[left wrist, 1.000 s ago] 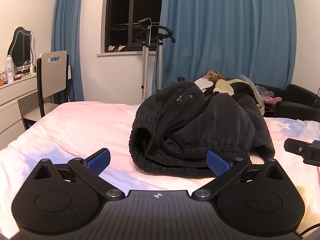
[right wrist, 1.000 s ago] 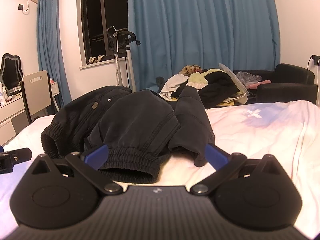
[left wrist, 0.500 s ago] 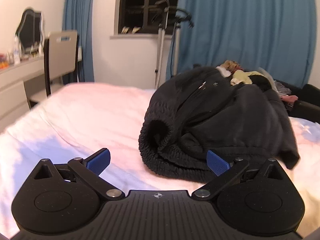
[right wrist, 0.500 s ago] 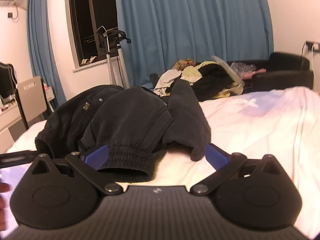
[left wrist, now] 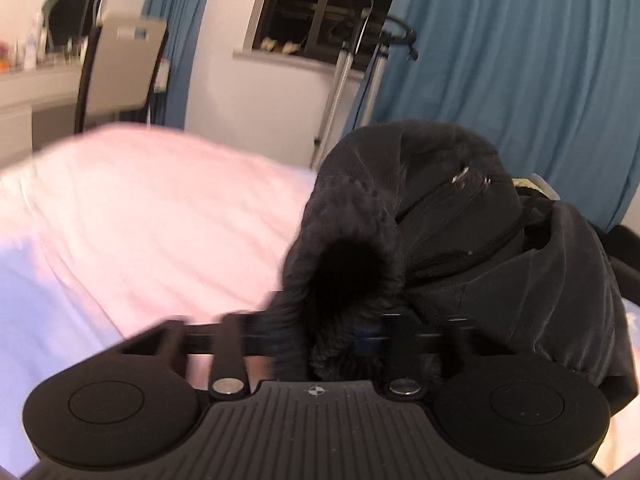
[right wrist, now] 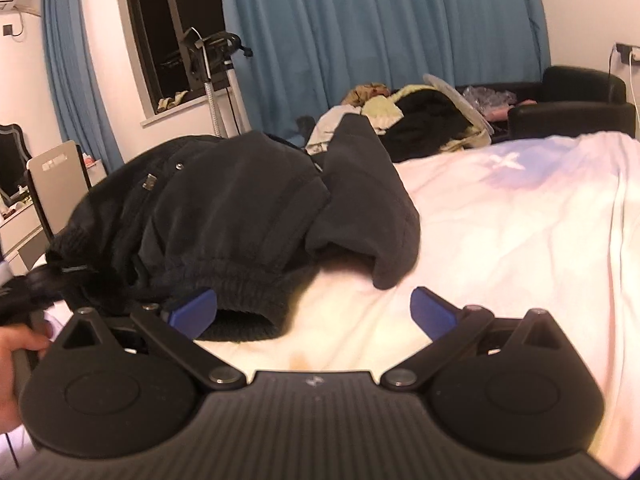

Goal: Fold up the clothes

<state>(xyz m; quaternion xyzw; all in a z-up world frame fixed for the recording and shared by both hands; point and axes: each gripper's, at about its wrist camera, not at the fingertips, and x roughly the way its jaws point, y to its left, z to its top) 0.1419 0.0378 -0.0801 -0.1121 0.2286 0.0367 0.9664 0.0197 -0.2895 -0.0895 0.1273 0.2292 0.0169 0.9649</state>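
- The left tool (left wrist: 340,340) has just been closing; its arms are drawn in and a ribbed cuff (left wrist: 344,276) of the black jacket (left wrist: 500,264) sits between them. The blue pads are almost wholly buried in the cloth, so the exact contact is hard to make out, but it looks clamped on the cuff.
- The left wrist view is smeared by motion: the tool's linkage and the near edge of the bed (left wrist: 140,216) are blurred.
- The jacket lies crumpled in a heap on the pale pink bed; the left view cuts it off at the right edge.
- The right wrist view shows what the left does not: the right tool (right wrist: 314,310) with its blue pads wide apart and nothing between them, the left pad just at the jacket's elastic hem (right wrist: 236,284), the right pad over bare sheet.
- Only that view shows a loose sleeve (right wrist: 372,204) draped to the right, and a pile of other clothes (right wrist: 404,116) past the bed beside a black armchair (right wrist: 572,104).
- At its left edge, a hand (right wrist: 16,364) shows partly, cut off by the frame, and the left tool appears only as a dark blur against the jacket.
- A chair (left wrist: 120,72) and blue curtains (left wrist: 520,64) stand behind.
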